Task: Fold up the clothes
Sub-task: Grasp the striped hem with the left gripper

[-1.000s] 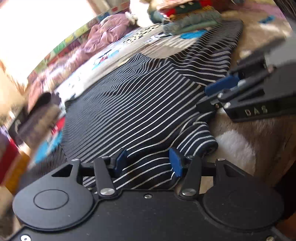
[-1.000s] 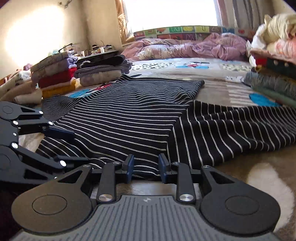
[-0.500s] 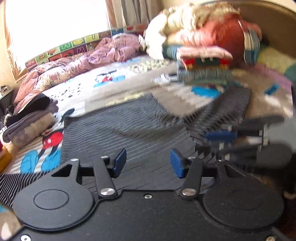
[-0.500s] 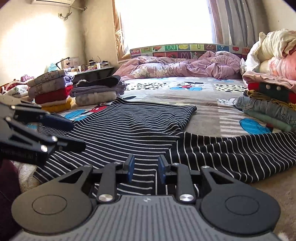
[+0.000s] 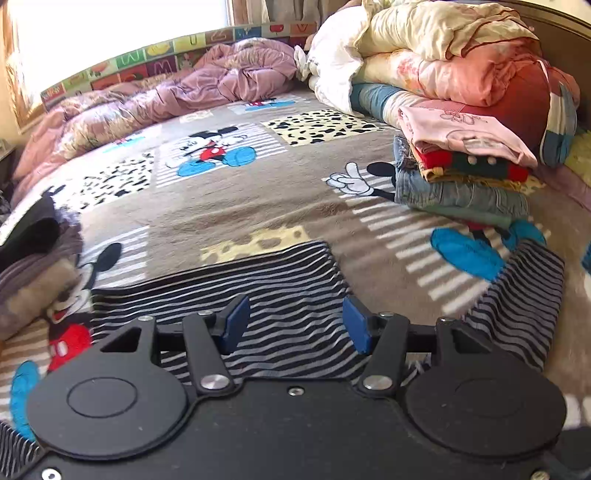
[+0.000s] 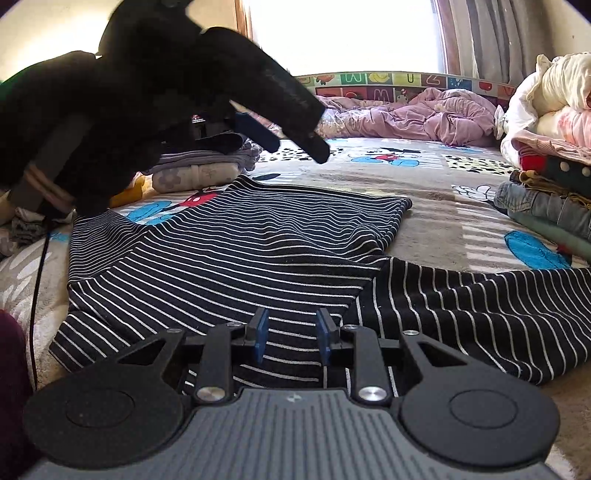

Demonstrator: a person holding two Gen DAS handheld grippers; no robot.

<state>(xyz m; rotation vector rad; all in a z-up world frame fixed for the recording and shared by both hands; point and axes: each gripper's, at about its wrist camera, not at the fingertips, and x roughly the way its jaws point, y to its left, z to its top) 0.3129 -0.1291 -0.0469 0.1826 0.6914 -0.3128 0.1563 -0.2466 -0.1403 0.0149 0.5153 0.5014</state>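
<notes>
Bed [image 5: 229, 206] with a cartoon-mouse blanket, seen from two handheld tools. One striped shirt [image 6: 236, 258], dark with thin white lines, lies spread flat on the blanket in front of both cameras. One sleeve [image 6: 480, 295] stretches out to the right; part of the other shows at the left edge.

Two tools are in view. The left tool [image 5: 293, 323] is lifted above the shirt and angled downward, its two blue pads [image 5: 236, 321] set apart with nothing between them, gripping nothing. From the right wrist camera it appears as a dark, blurred shape [image 6: 280, 140] high at the upper left, clear of the fabric, with a black cable [image 6: 38, 280] hanging down from it.

The right tool [image 6: 290, 338] sits low at the near edge of the shirt, pointing along it. Its pads [image 6: 260, 336] stand a narrow gap apart, with striped fabric showing through the gap; whether they touch or hold any cloth cannot be told.

Two stacks of folded clothes flank the shirt. The right stack [image 5: 465, 173] has a pink top over red and denim layers, with rolled quilts [image 5: 443, 51] piled behind it. The left stack [image 6: 207, 162] holds grey and dark garments. A crumpled pink duvet [image 5: 207, 88] lies along the far side under a bright window [image 6: 347, 33]. An alphabet-pattern border [image 6: 388, 85] runs behind the duvet.
</notes>
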